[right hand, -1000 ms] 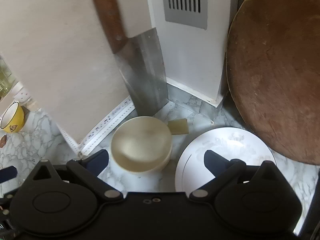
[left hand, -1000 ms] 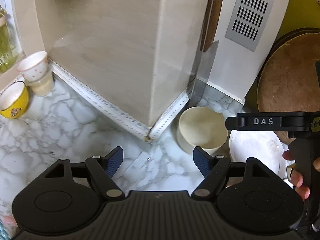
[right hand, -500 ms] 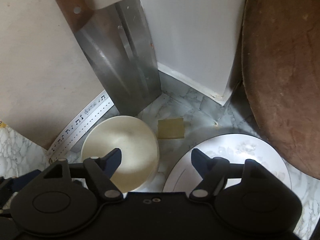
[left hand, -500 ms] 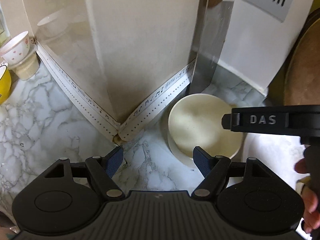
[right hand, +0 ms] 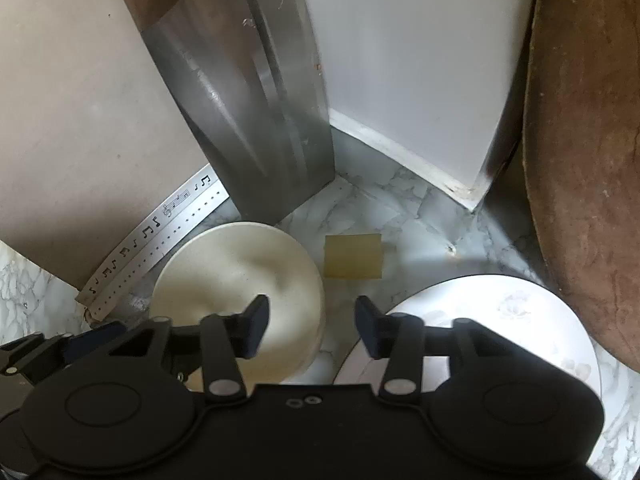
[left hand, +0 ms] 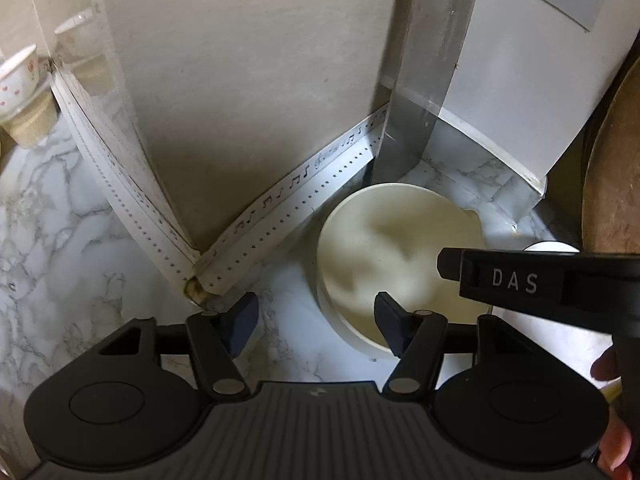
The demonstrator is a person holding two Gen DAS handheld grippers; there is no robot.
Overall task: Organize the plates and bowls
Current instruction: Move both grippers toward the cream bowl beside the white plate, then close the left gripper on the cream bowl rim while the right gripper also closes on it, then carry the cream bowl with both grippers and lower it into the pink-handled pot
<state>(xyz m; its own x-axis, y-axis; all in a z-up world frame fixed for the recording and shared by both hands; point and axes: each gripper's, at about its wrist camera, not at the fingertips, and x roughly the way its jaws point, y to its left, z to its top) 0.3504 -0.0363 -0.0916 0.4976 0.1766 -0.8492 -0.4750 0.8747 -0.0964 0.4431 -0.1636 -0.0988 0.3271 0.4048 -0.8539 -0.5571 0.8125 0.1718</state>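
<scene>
**Marble corner, both grippers low over the cream bowl**

Marble countertop (right hand: 404, 200), white with grey veins, hemmed on the far side by a beige wall panel (left hand: 256, 80) and a white box (right hand: 408, 64) with a vent. Trimmed along the panel's foot with a music-note strip (left hand: 304, 188).

Left gripper (left hand: 316, 326): roughly half open, jaws having just been closing. Right finger (left hand: 390, 322) over the near left part of the cream bowl (left hand: 396, 248), left finger over bare marble outside it, so straddling the bowl's left wall. Contact with the rim not clear.

Right gripper (right hand: 310, 330): narrower, under half open, jaws likewise just been closing. Left finger (right hand: 254, 328) above the bowl's interior, right finger (right hand: 370, 330) above the near left edge of the white plate (right hand: 516, 316); between them the bowl's right wall and a gap of marble. No pad plainly pressing on anything. Seen in the left view as a black bar crossing the bowl's right rim, with a hand (left hand: 614, 436) on its handle.

Edges: cleaver (right hand: 248, 88) leaning blade-down just beyond the bowl, far side tight. Round wooden board (right hand: 588, 152) standing at the right, overlapping the plate's far right rim. Small yellowish square (right hand: 354, 256) flat on the marble between bowl and plate, toward the far side. Stacked cups (left hand: 22, 92) well apart at the far left. Open marble mainly to the near left of the bowl.
</scene>
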